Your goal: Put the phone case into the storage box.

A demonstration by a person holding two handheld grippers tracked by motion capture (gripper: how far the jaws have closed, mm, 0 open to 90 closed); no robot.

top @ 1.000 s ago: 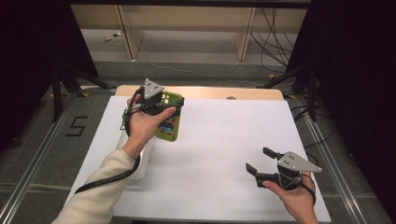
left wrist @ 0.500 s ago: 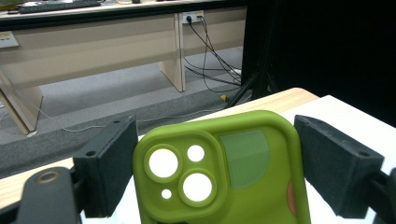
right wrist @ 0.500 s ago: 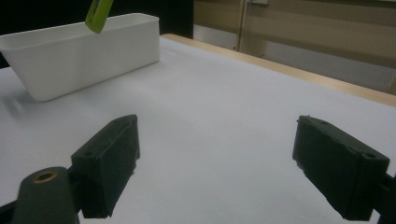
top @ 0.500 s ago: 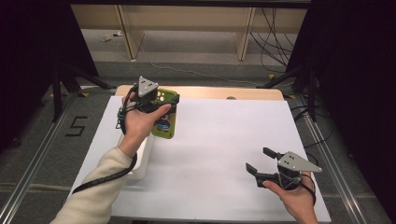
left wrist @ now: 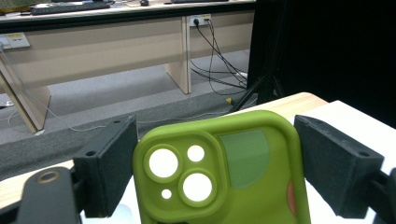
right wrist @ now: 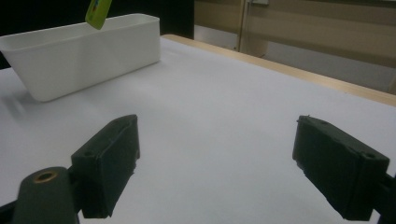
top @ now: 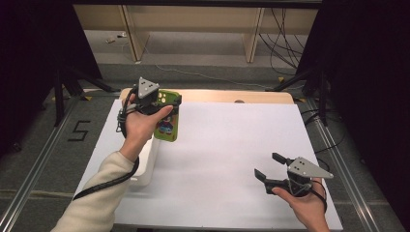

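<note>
**Mia:** What's the biggest thing here?

**Ben:** The white table (top: 232, 145). Next comes the white bin (top: 146, 166) on its left side.

**Mia:** And where is the green phone case (top: 168, 126)?

**Ben:** Up in the air. The left gripper (top: 162, 100) holds it by the end with the camera holes, one black jaw pressed on each side. The rest of it hangs down.

**Mia:** Did it move?

**Ben:** A little. A second ago it hung more over the bare table, near the back edge. Now it has slid to the left, over the far end of the bin.

**Mia:** So what does that mean?

**Ben:** I think the case is going into the bin. It is almost lined up, but it isn't inside yet. It has to come down and be let go.

**Mia:** And the right gripper (top: 268, 165)?

**Ben:** Its jaws are wide apart with nothing in them. It waits low near the front right corner, well away from the case, same as before.
</note>
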